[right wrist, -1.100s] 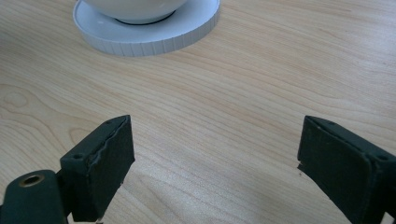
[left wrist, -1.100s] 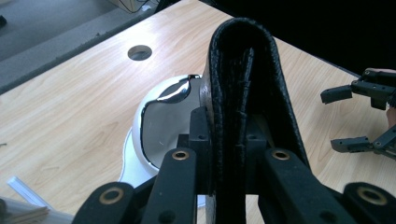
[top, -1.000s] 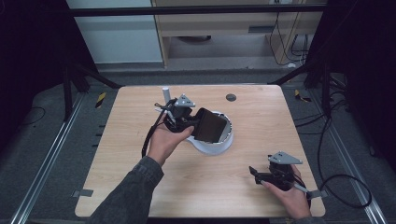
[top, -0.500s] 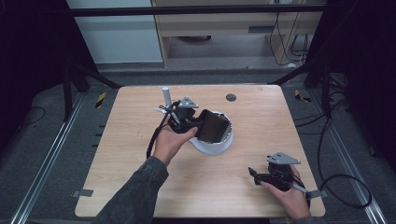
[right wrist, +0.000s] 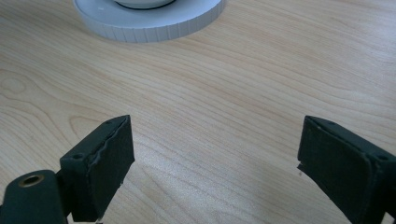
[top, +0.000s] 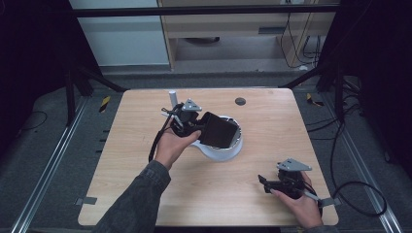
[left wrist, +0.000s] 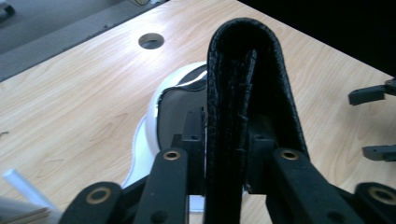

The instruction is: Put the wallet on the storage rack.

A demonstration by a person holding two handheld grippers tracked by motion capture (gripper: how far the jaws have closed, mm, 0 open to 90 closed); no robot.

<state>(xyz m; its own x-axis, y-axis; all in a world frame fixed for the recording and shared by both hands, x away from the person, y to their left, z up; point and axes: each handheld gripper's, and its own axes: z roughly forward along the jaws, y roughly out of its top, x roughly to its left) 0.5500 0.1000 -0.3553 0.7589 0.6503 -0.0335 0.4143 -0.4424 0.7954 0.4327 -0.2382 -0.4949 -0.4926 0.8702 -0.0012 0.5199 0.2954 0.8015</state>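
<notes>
- The left gripper (top: 206, 127) has its jaws squeezed tight on a black folded wallet (top: 219, 131).
- The wallet is held right over the white round dish (top: 224, 151), which sits on the wooden table (top: 145, 116).
- The right gripper (top: 265, 183) is well away from the dish, low over the table, with its jaws wide apart and nothing between them.

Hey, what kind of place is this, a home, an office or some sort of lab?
Probably a lab or recording rig, not a home: a bare wooden table stands inside a dark metal frame, floor rails run beside it, and loose cables trail on grey carpet.
</notes>
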